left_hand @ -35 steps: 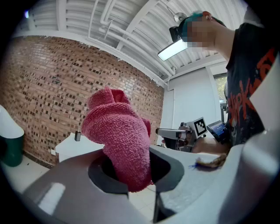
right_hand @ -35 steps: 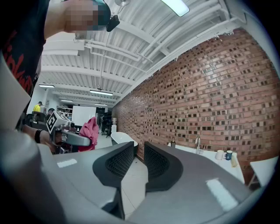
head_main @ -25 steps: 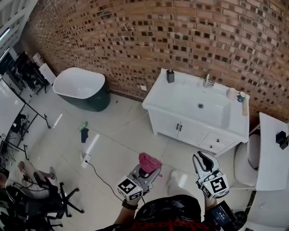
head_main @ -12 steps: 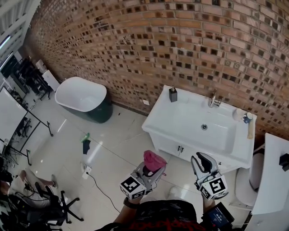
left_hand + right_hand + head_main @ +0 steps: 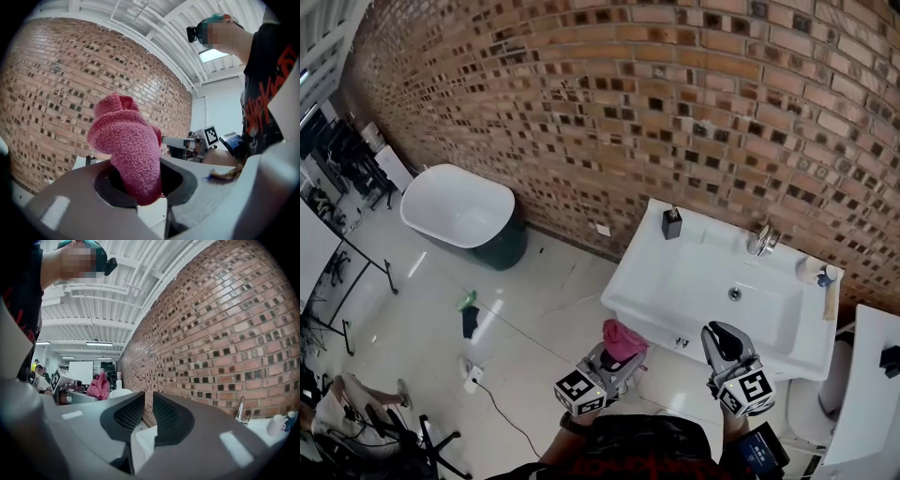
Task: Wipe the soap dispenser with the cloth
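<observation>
Brick wall [image 5: 581, 94] fills 12 o'clock. White counter [image 5: 633, 272] at 3 o'clock, set against the wall. Black dispenser [image 5: 672, 223] stands upright on the counter's 10 o'clock corner. Tap [image 5: 761, 240] at the counter's 1 o'clock, behind the basin [image 5: 764, 309]. White tub [image 5: 455, 204] at 9 o'clock on the floor [image 5: 516, 319]. Left claw [image 5: 623, 356] at 6 o'clock grips a pink cloth [image 5: 622, 337], bunched above the jaws. Right claw [image 5: 724, 336] at 5 o'clock: jaws closing, nothing between them.

The soap dispenser [image 5: 672, 223] is too small for detail; the left gripper [image 5: 623, 358] hides part of the cloth [image 5: 622, 337].
</observation>
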Available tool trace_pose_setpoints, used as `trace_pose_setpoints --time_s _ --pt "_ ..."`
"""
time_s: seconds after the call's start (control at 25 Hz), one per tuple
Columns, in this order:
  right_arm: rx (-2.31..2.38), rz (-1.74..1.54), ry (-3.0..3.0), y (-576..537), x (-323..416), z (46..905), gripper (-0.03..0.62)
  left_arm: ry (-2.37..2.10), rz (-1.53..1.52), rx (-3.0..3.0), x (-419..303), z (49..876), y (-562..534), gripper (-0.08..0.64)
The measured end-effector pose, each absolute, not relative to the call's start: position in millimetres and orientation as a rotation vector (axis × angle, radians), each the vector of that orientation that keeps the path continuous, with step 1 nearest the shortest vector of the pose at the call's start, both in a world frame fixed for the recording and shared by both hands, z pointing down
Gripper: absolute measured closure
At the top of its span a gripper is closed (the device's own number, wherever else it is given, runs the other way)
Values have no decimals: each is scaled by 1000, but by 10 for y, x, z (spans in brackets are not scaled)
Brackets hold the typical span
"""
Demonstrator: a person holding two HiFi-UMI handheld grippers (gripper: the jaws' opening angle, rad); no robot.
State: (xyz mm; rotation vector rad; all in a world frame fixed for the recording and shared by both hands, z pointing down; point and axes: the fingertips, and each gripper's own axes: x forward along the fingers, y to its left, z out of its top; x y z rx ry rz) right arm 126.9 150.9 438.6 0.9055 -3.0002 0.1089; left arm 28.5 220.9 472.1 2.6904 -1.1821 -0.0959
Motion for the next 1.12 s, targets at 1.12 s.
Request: trace_pose_setpoints --time_s 1.12 --pt "1041 246 -2955 -1704 273 4696 399 -1116 49 2750 -642 4798 -978 469"
